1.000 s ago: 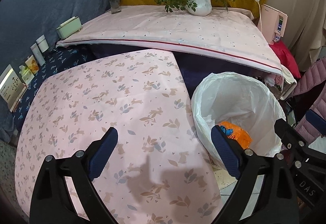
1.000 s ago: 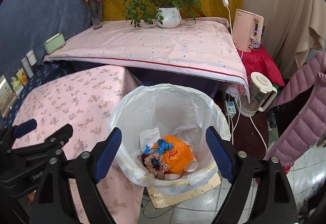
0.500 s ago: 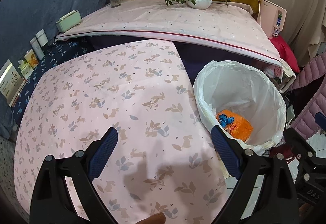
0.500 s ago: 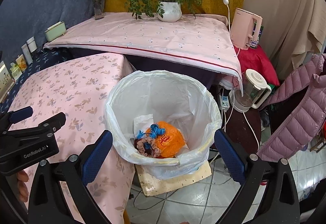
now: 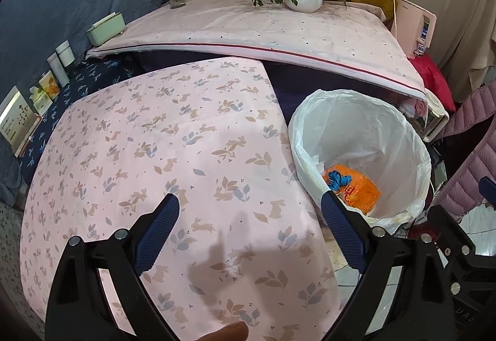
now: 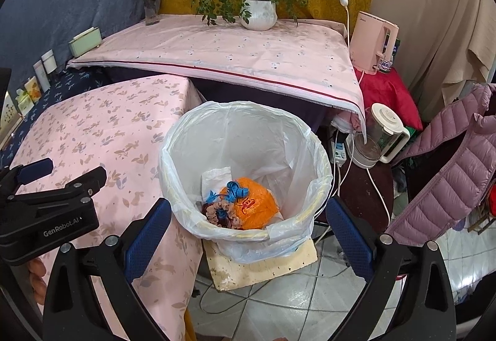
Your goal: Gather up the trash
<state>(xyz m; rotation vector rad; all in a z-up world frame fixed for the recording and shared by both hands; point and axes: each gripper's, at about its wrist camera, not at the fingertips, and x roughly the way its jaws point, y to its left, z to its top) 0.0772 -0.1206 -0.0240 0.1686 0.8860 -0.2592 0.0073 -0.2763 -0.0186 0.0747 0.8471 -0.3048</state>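
A white-lined trash bin stands on the tiled floor just beside the right edge of a table draped in a pink rabbit-print cloth, and it serves as the landmark here. At the bottom of the bin lies the collected trash: a crumpled orange plastic bag, a blue curly band on top of it, a brownish ruffled scrunchie to its left, and a white paper scrap behind. All of it looks light, soft and easily squashed; the orange bag is probably slippery, so a pinch on a bunched fold would hold better than a flat face. The right gripper hangs above the bin's near rim with its blue pads spread wide and nothing between them. The left gripper hovers over the cloth to the left of the bin, likewise released and empty (its pads stand well apart). No trash shows on the cloth, though the near edge is partly hidden by the gripper frames.
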